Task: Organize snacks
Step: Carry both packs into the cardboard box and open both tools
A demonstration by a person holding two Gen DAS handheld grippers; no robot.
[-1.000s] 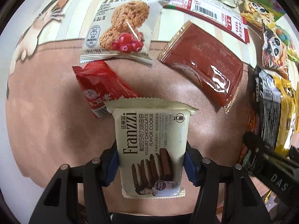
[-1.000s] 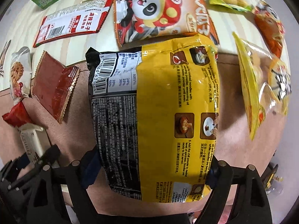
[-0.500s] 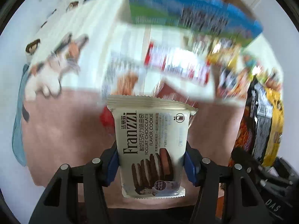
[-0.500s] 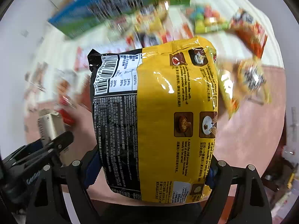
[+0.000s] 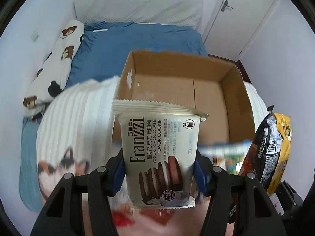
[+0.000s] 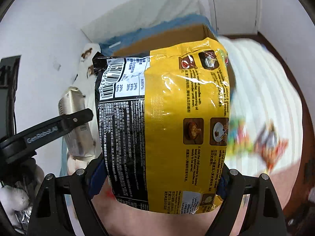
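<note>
Lifting both packs off the snack spread, the left gripper [image 5: 159,174] stays clamped on the Franzzi cookie pack [image 5: 159,158], the right gripper [image 6: 157,179] on the yellow noodle packet [image 6: 167,129]; the empty cardboard box [image 5: 239,98] now faces them, ready for dropping.

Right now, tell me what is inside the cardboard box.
In the left wrist view the cardboard box shows only bare brown floor and walls; no snacks are visible. The Franzzi cookie pack held in the left gripper covers its near left corner, so that part is unknown.
</note>
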